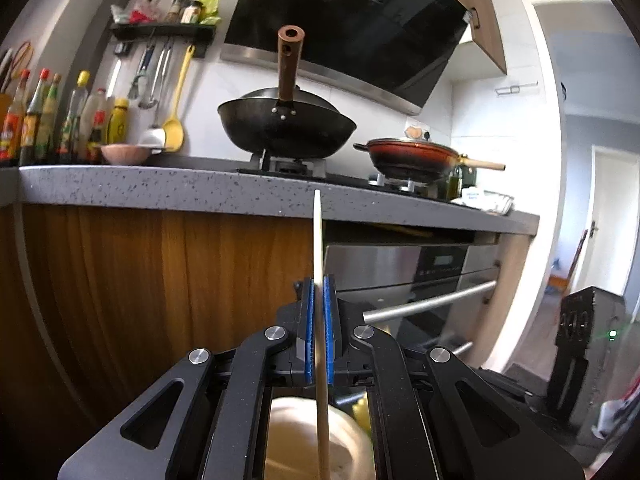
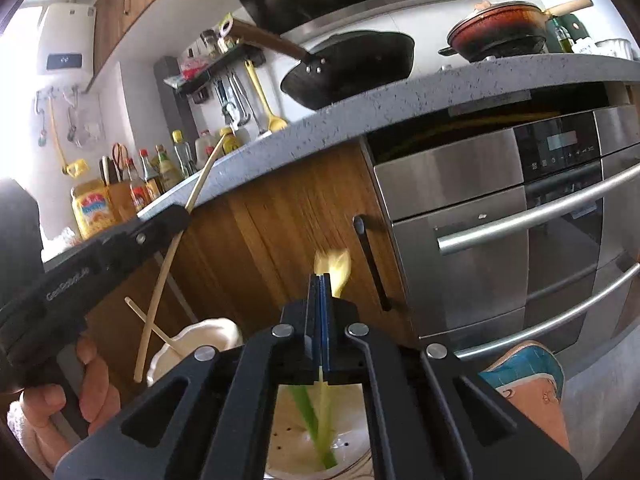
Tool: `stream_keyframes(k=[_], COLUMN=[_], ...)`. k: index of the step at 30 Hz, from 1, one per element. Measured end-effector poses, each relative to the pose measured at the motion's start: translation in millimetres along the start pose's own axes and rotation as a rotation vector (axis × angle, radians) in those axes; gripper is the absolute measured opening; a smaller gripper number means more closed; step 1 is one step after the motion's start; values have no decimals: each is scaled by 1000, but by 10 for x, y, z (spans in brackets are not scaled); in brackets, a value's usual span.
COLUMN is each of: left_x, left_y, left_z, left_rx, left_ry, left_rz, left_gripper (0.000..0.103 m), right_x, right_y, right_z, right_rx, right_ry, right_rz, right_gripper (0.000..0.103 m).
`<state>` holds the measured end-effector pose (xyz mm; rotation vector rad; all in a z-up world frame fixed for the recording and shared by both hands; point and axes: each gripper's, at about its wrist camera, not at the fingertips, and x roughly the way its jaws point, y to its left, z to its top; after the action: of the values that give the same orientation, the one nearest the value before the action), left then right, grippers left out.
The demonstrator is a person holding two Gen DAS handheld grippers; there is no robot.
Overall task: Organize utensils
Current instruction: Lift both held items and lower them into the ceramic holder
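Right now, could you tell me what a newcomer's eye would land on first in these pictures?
Probably the left gripper clamping a pale chopstick upright below the counter edge. Next, the right gripper pinching a yellow utensil before the wooden cabinet, and the black wok on the stove.

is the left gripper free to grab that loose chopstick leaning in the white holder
Probably not as things stand. The left gripper is already shut on a chopstick, so its jaws are occupied. The loose chopstick leans in the white holder just beneath it, with nothing visibly blocking the path.
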<state>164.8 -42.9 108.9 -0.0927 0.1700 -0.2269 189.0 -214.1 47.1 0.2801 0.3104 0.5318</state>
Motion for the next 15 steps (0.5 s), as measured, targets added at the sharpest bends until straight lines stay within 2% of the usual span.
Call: stream_keyframes(k=[4, 15], left_x=[8, -10], left_y=[8, 52], left_z=[-91, -116], left_rx=[32, 26], left_ry=[-25, -73], left_rz=[26, 26], left_gripper=[5, 5], right_x=[21, -142], right_y=[-25, 20], right_z=[-105, -140], right_rx=[-17, 26], right_ry=[14, 3], right_rz=[-5, 21], right_gripper=[0, 0])
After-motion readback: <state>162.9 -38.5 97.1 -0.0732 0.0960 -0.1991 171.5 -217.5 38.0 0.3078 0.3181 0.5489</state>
